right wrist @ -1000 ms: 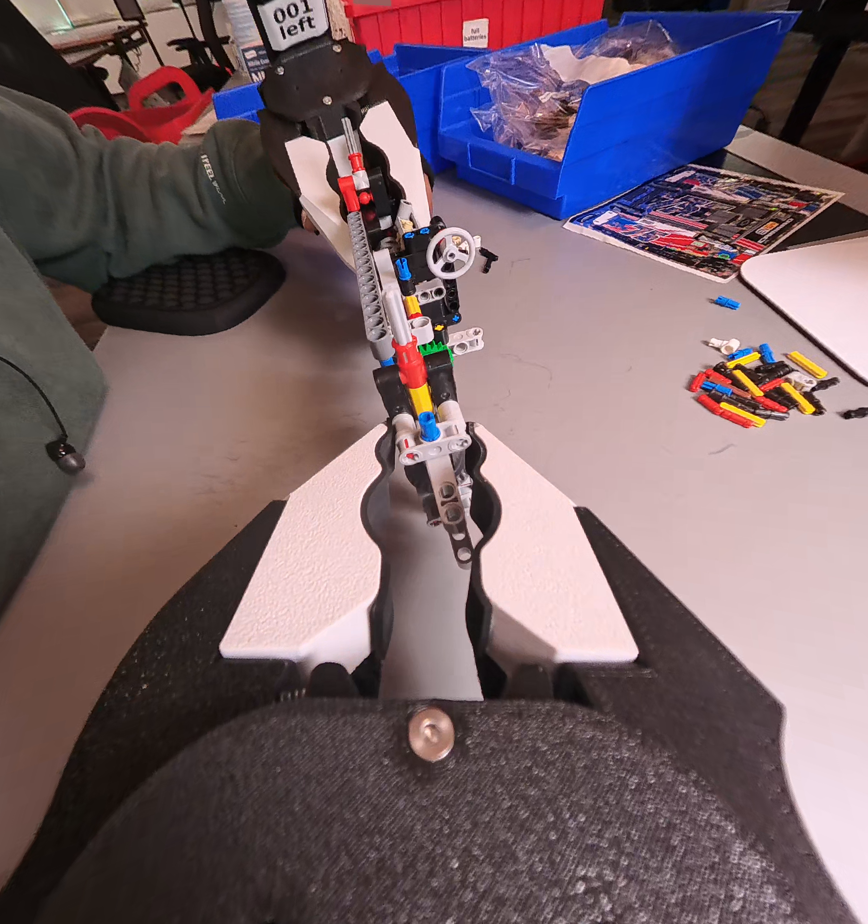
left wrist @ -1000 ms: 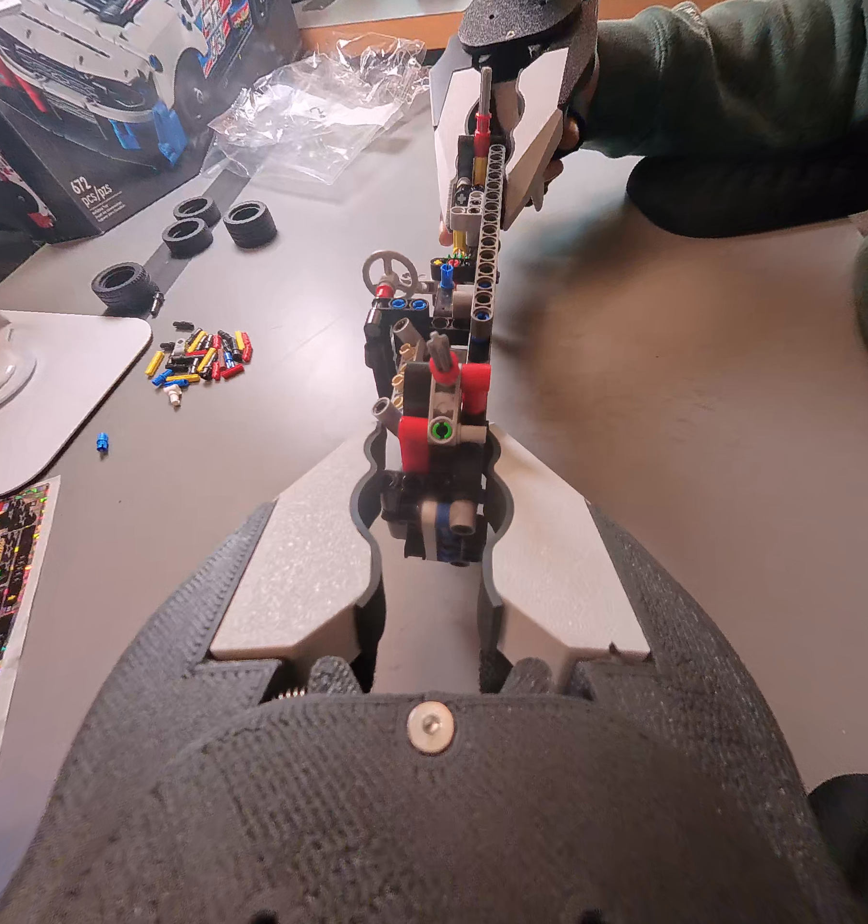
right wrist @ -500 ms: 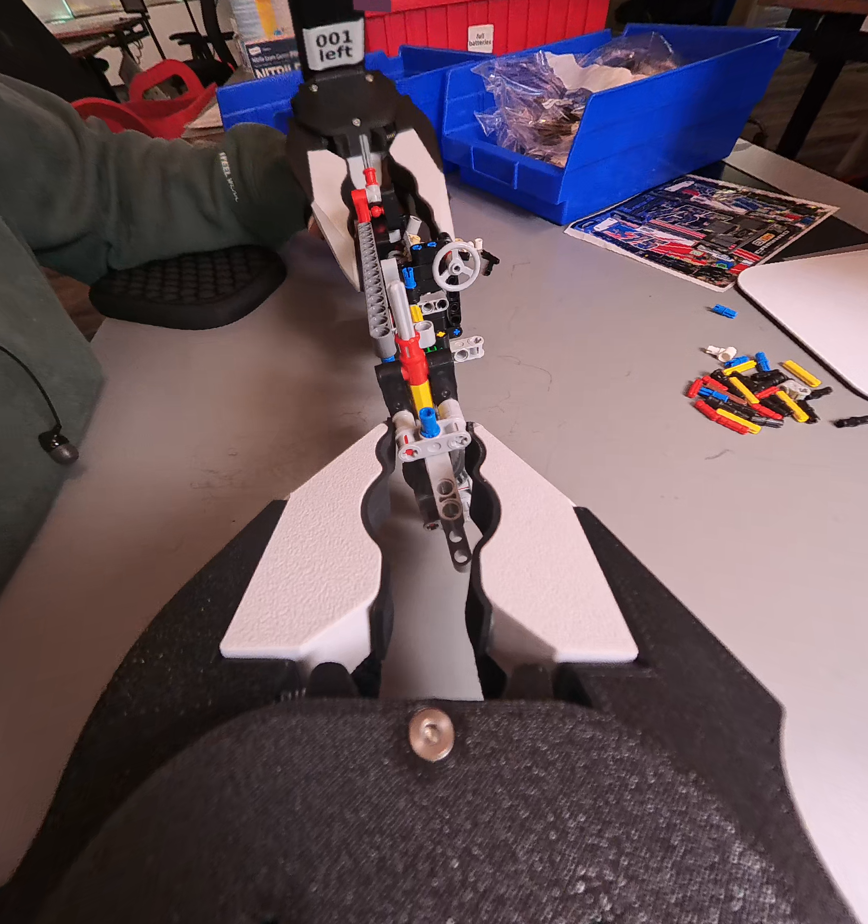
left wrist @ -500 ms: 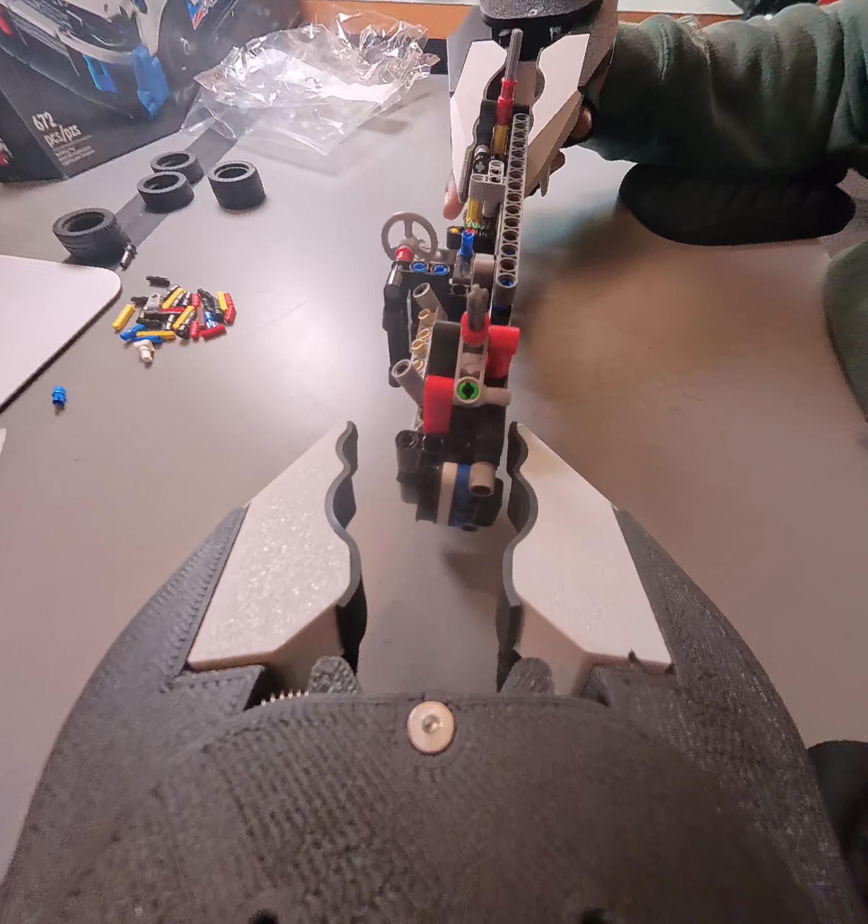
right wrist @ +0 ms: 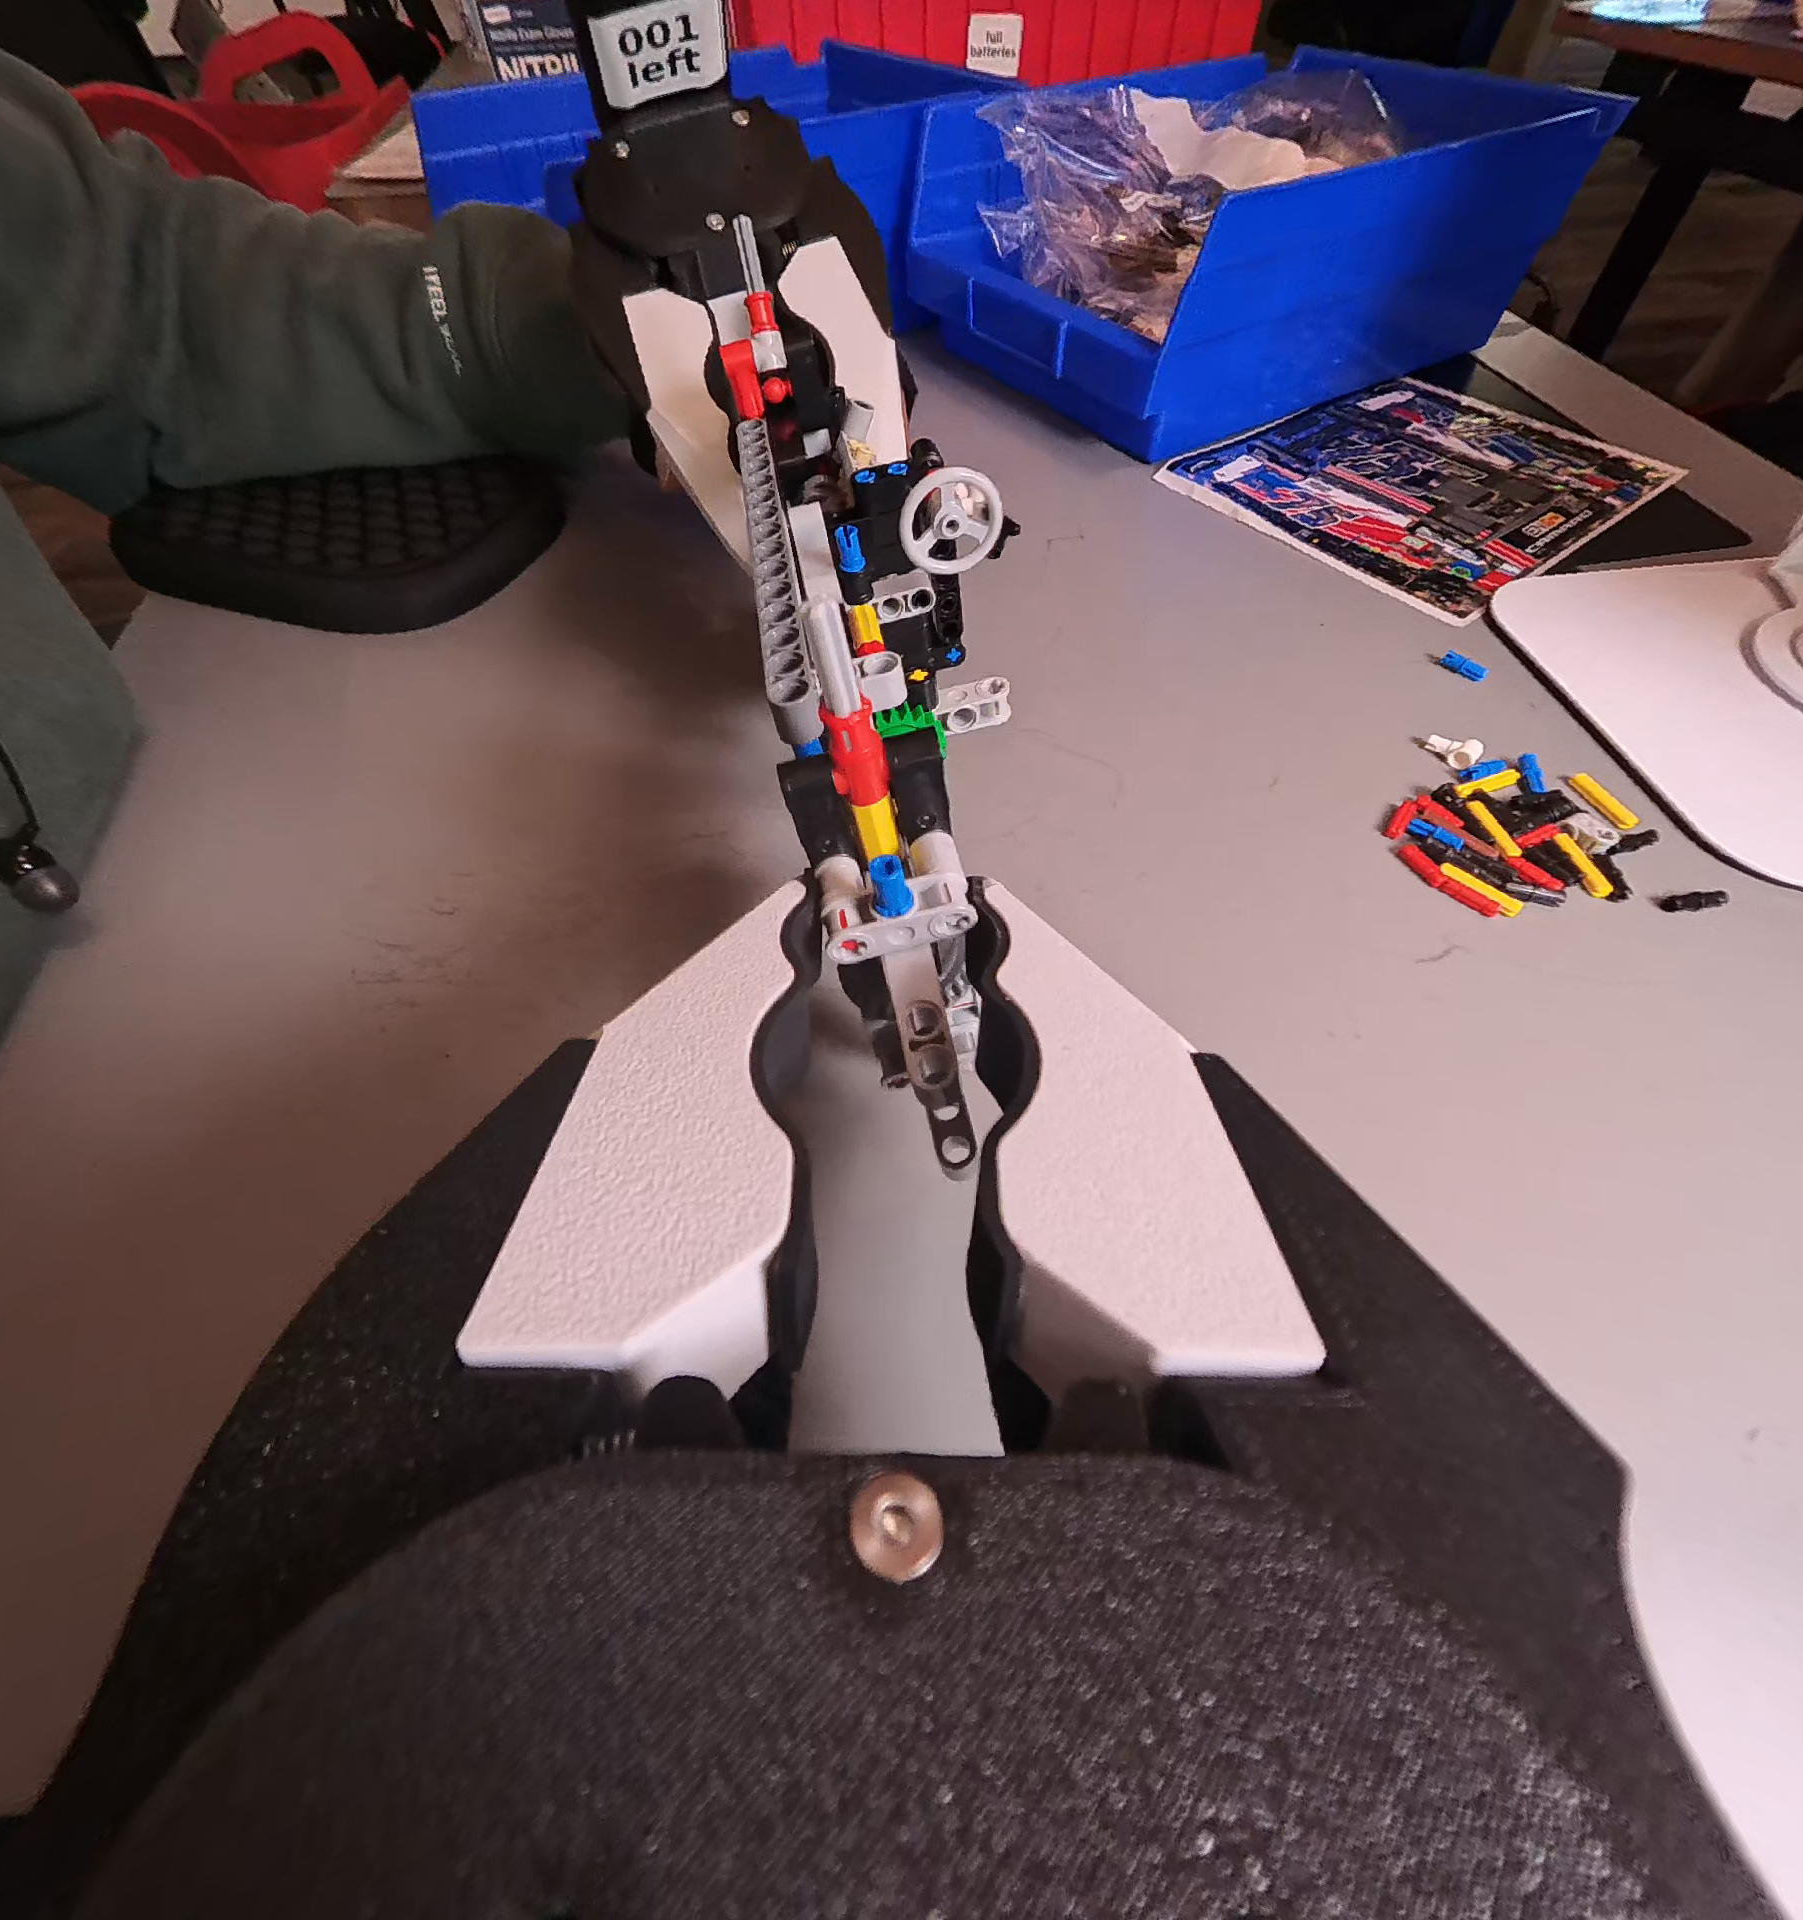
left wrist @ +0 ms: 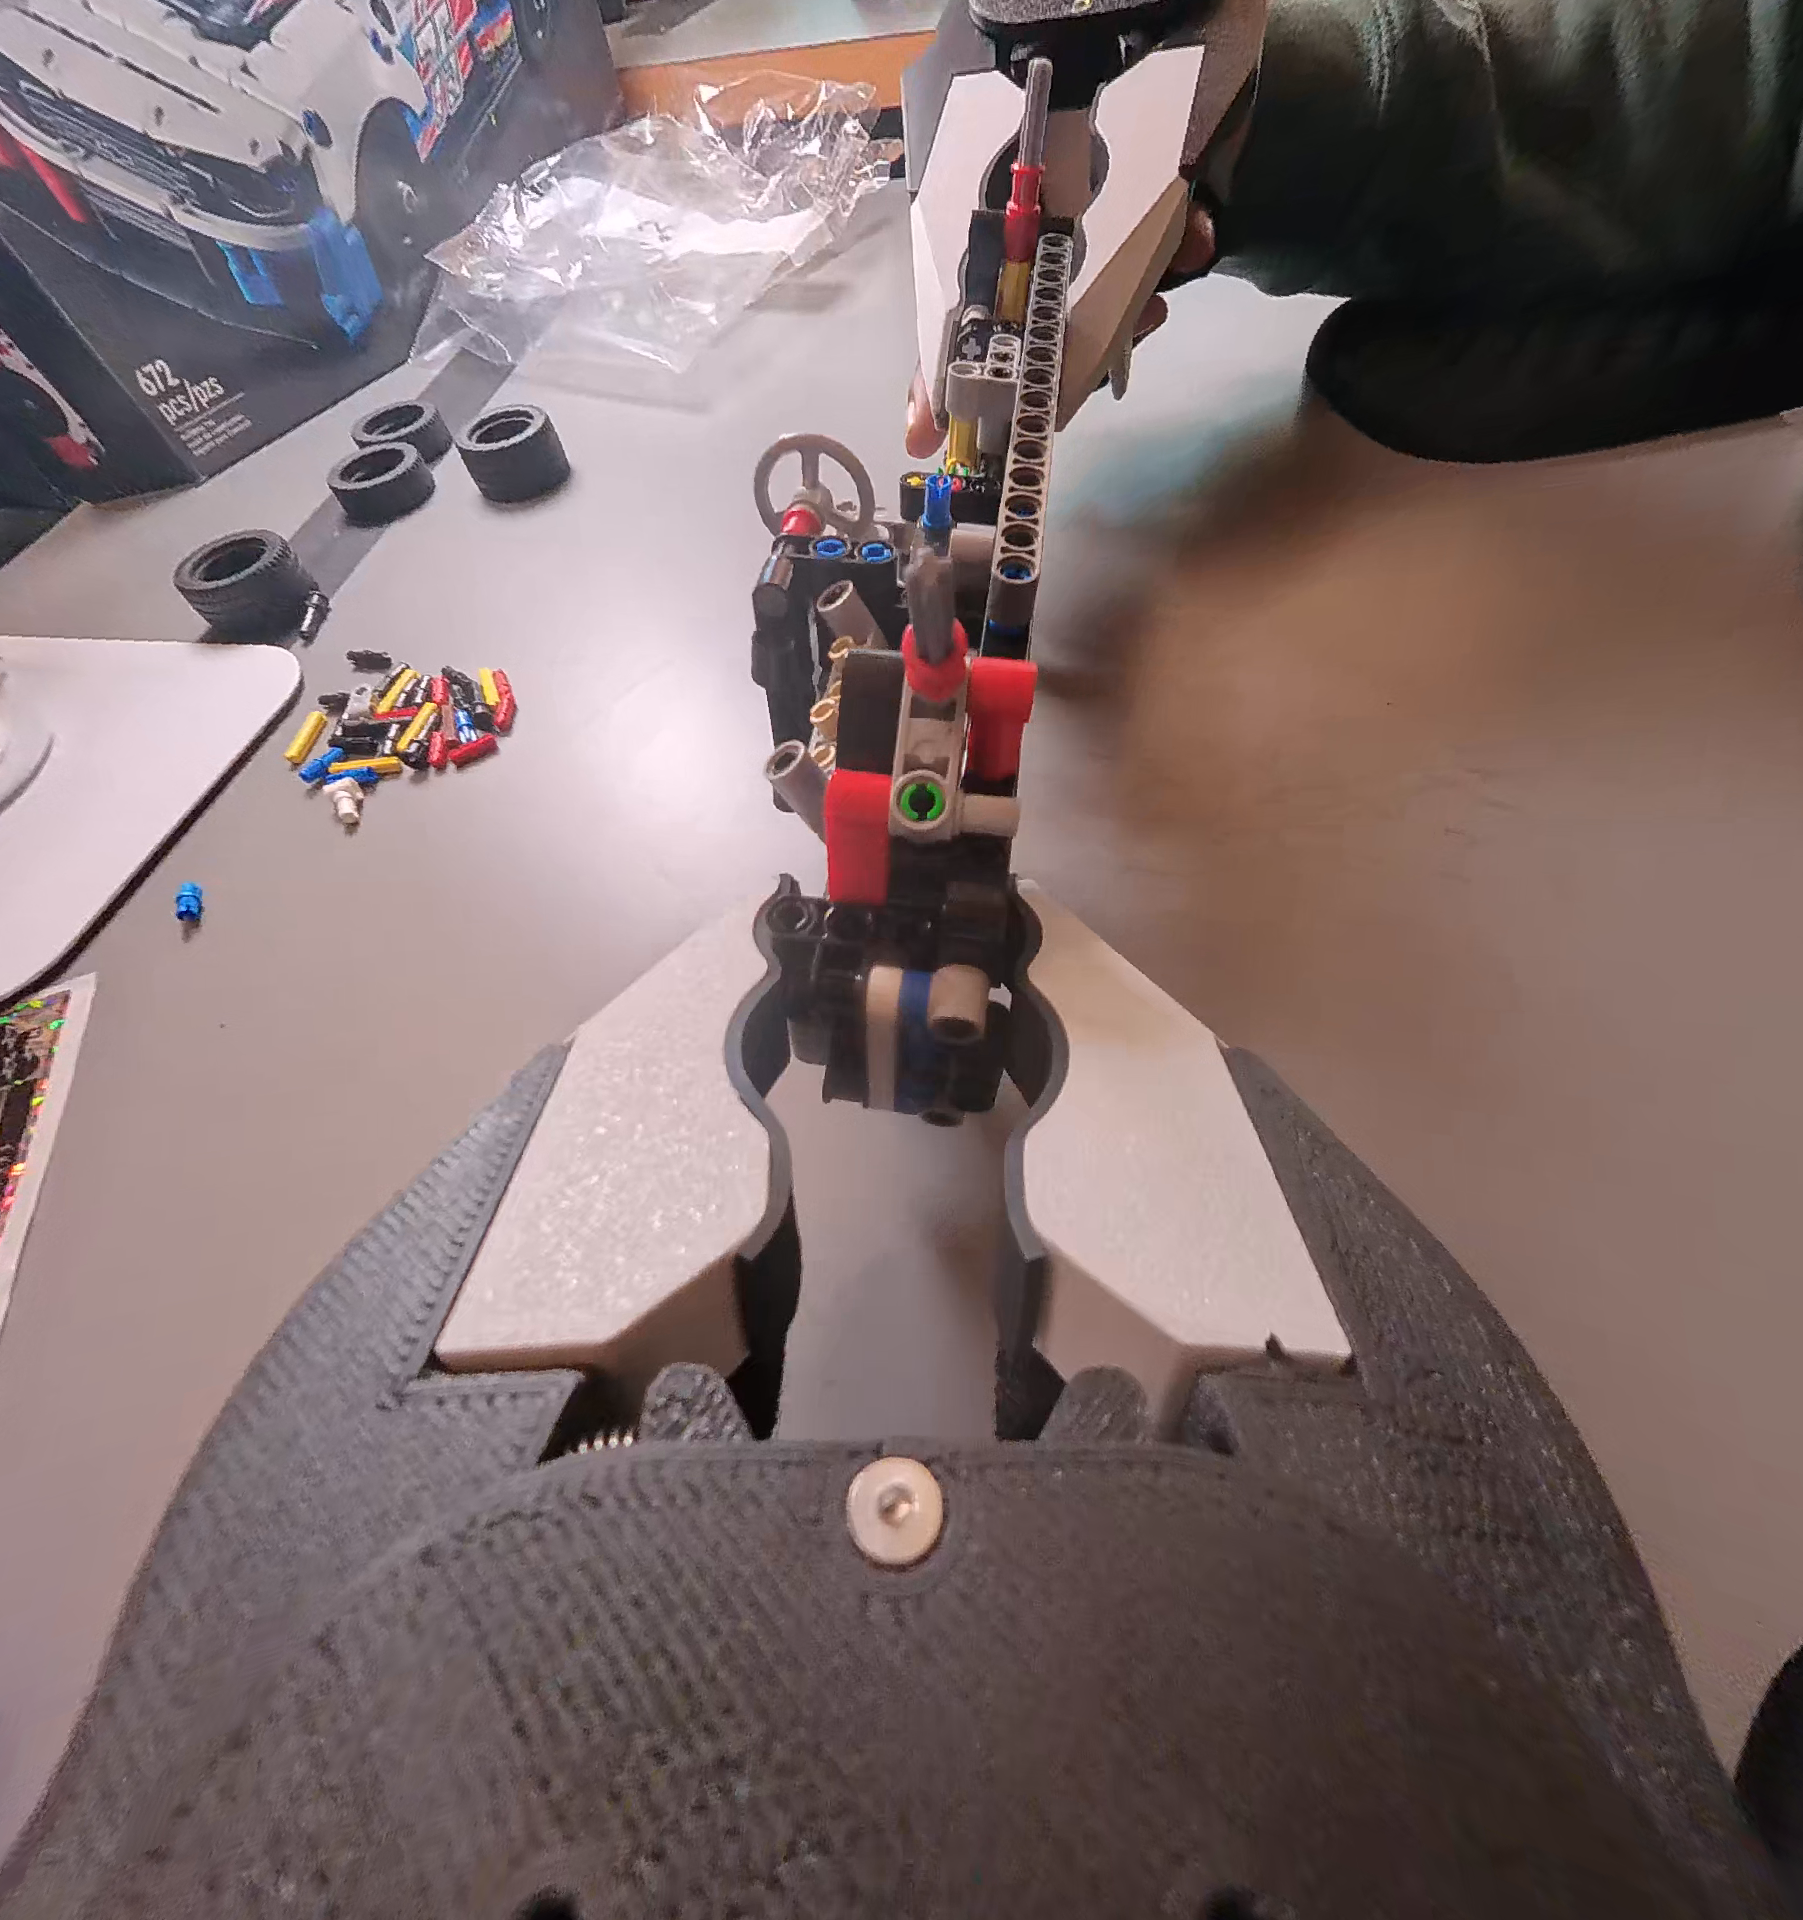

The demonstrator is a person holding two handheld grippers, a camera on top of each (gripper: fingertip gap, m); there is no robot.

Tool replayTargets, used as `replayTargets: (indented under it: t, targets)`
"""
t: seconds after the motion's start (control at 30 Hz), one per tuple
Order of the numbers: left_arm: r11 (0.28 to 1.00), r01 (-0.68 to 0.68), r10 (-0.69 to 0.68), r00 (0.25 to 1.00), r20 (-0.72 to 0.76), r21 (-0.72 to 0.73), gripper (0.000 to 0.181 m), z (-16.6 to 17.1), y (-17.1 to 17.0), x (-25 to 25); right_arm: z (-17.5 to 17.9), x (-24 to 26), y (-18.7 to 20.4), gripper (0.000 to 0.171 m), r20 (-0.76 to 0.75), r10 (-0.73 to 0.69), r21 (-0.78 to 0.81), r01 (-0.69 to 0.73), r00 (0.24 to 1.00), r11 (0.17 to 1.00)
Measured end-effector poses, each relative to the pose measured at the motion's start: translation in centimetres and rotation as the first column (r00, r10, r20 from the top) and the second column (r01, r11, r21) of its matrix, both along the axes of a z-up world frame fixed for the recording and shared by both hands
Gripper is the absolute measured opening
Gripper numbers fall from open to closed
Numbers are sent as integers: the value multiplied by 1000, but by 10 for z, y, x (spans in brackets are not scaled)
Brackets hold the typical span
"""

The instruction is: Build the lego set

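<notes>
The half-built car frame (left wrist: 907, 727) hangs above the tabletop (left wrist: 1396, 935), held at opposite ends by left gripper (left wrist: 897, 956) and right gripper (right wrist: 892, 935), jaws narrow. Unfinished — four tyres (left wrist: 461, 457) and loose pins (right wrist: 1510, 831) remain unfitted.

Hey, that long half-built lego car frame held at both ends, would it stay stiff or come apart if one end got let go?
The lego frame looks fairly rigid along its long grey beam. Held by one hand-held gripper alone, it would probably sag or twist. Small add-ons like the steering wheel look likeliest to pop off.
</notes>
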State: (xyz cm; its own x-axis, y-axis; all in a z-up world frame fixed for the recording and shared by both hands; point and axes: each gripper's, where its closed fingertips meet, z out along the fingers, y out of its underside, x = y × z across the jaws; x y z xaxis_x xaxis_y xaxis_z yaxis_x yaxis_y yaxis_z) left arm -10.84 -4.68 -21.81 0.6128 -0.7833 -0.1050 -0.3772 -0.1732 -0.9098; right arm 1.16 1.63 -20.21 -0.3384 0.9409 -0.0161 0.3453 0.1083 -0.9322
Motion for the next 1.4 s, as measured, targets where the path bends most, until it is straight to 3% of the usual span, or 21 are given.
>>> replayTargets:
  t: [0.67,1.07,1.23,1.4]
  targets:
    - [996,-9,16,997,76,-90,37,-6,2,-3,1,-7,11,26,3,-48,-1,48,999,999]
    - [997,-9,15,997,81,-82,37,-6,2,-3,17,7,16,32,-52,-115,200,124,992,972]
    - [996,-7,16,995,99,-85,37,-5,3,-3,8,4,15,39,-21,-113,201,115,993,973]
    - [996,0,11,993,121,-92,37,-5,2,-3,2,1,13,26,-15,-107,172,108,994,979]
